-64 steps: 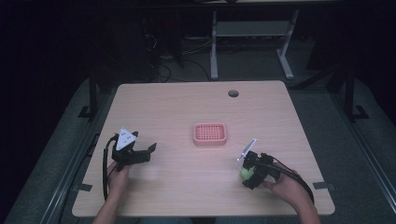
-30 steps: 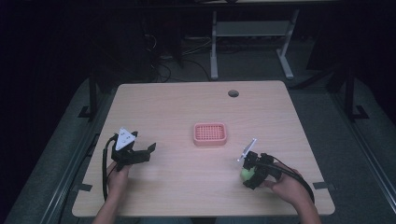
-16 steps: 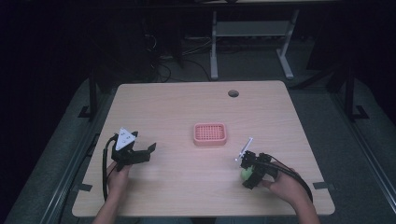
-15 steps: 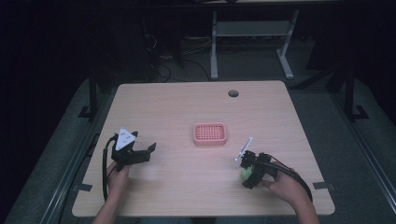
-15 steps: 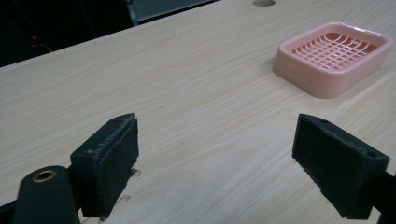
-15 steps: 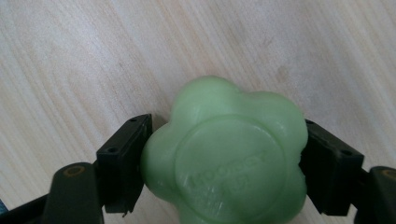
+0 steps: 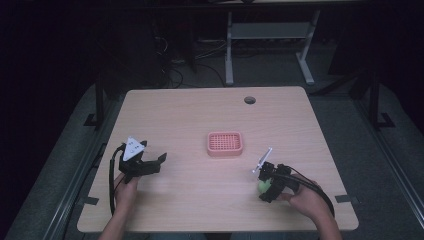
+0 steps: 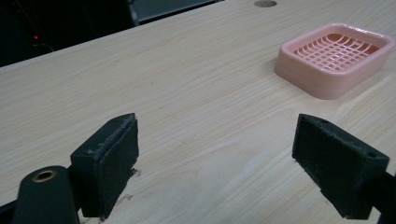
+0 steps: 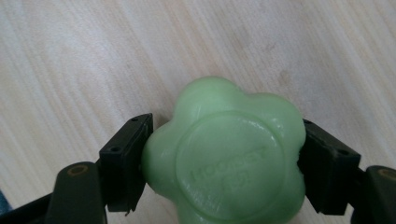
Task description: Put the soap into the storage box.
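A green flower-shaped soap (image 9: 226,156) sits squeezed between both jaws of my right gripper (image 9: 224,163), held just over the wooden table. In the high view the green soap (image 7: 263,186) and the right gripper (image 7: 267,182) are at the table's front right. A pink slotted soap dish (image 7: 225,143) stands empty at the table's middle; the pink dish (image 8: 334,56) lies ahead and to the right of my left gripper (image 8: 215,163). That left gripper (image 7: 155,162) rests open at the front left with nothing between its jaws.
The wooden table (image 7: 190,120) has a round cable hole (image 7: 249,100) near its far edge. Beyond the table lie a dark floor, cables and a metal desk frame (image 7: 270,35). A person's hands hold both grippers at the front edge.
The right gripper with the green soap has shifted slightly to the left and forward. The left gripper has stayed still.
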Action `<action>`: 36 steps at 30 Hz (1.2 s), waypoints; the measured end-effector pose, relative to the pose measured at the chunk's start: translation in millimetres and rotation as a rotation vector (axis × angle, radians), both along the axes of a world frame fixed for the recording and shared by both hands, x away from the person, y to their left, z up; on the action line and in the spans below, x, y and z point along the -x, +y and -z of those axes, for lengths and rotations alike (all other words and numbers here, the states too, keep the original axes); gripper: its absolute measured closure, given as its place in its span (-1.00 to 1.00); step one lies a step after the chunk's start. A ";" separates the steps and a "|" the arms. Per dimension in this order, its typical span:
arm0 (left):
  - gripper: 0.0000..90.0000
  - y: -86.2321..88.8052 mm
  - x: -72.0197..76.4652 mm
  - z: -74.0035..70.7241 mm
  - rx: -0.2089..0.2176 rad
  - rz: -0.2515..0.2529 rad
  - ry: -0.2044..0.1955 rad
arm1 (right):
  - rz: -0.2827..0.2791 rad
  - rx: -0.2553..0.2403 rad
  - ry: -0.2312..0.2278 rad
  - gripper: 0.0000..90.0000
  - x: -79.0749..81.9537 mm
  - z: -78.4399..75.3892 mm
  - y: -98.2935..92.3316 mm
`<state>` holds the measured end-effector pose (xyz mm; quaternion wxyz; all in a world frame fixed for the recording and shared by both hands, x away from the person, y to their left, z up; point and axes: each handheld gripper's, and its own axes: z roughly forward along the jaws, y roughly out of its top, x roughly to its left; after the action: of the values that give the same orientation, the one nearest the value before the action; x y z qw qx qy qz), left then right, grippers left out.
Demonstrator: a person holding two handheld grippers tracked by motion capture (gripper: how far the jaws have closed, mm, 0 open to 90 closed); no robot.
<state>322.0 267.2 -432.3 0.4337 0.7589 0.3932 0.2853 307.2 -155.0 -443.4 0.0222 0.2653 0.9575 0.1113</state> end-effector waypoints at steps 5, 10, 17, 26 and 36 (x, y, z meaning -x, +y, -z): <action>-0.68 0.2 0.1 -0.2 -0.001 -0.001 0.000 | 0.004 -0.007 -0.013 -0.42 0.6 -4.8 -0.8; -0.68 0.7 0.3 -0.4 0.001 -0.002 0.001 | 0.003 -0.021 -0.034 -0.42 -0.2 -12.2 -2.8; -0.68 0.7 -0.1 -0.1 -0.002 -0.001 0.003 | -0.003 -0.034 -0.049 -0.42 -3.7 -19.2 -1.9; -0.68 1.6 0.2 -0.4 0.006 -0.004 0.002 | 0.012 -0.088 -0.048 -0.42 -16.8 -29.9 -3.1; -0.68 2.3 -0.9 0.8 0.022 -0.012 0.003 | 0.010 -0.118 -0.067 -0.42 -33.3 -44.8 6.4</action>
<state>322.9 269.5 -433.1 0.4398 0.7522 0.4014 0.2823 340.4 -148.6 -398.6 0.0390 0.2669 0.9467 0.1761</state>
